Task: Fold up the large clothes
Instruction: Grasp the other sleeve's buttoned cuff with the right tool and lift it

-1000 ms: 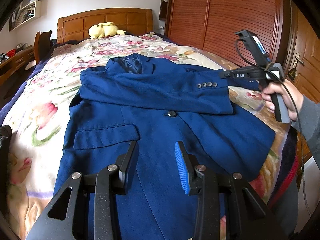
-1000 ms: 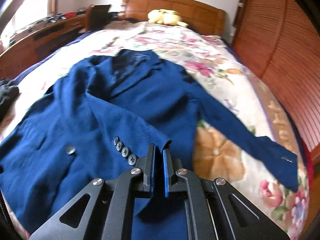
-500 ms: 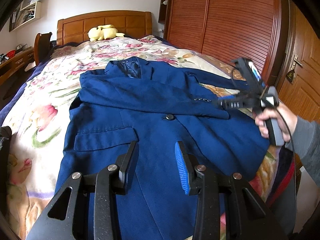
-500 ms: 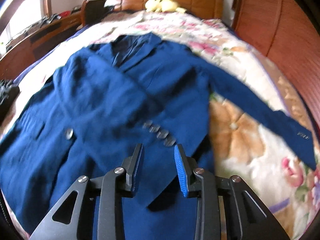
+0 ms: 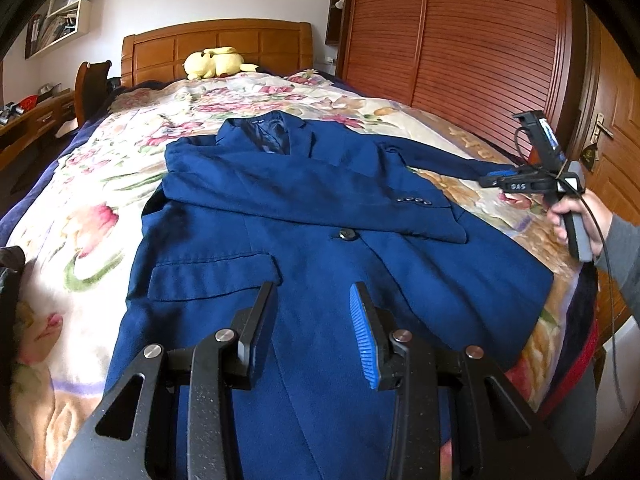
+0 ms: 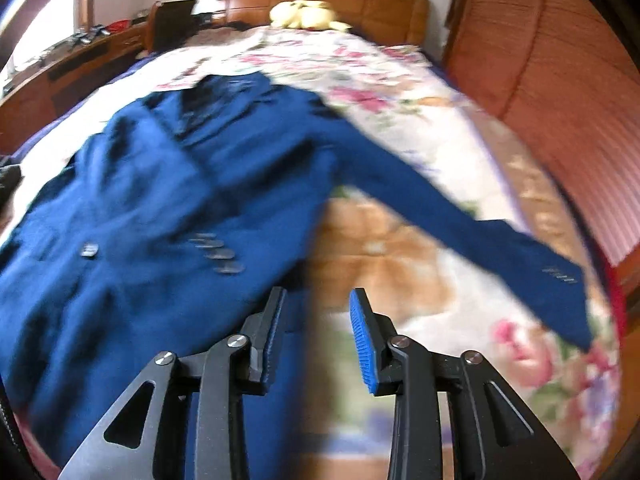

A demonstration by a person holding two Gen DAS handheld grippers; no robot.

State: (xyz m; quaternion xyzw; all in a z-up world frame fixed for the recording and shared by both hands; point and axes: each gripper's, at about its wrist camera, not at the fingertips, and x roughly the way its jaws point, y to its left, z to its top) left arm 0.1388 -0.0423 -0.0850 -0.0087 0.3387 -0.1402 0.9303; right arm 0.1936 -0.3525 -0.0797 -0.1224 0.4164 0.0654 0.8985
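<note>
A navy blue suit jacket [image 5: 320, 240] lies face up on the flowered bedspread [image 5: 80, 220]. One sleeve [image 5: 320, 196] is folded across its chest, its cuff buttons showing. The other sleeve [image 6: 460, 216] stretches out to the right over the bedspread. My left gripper [image 5: 314, 328] is open and empty above the jacket's lower front. My right gripper [image 6: 316, 336] is open and empty over the jacket's right edge; it also shows in the left wrist view [image 5: 498, 178], near the outstretched sleeve's end. The right wrist view is motion-blurred.
A yellow plush toy [image 5: 216, 62] lies by the wooden headboard [image 5: 216, 46]. Slatted wooden wardrobe doors [image 5: 460, 48] run along the bed's right side. A wooden desk [image 6: 76, 64] and chair [image 6: 172, 20] stand on the left. A dark object [image 5: 10, 276] sits at the bed's left edge.
My right gripper let go of the folded sleeve's cuff, opened, and swung right toward the outstretched sleeve. The folded sleeve now rests on the chest. My left gripper stayed open over the lower front.
</note>
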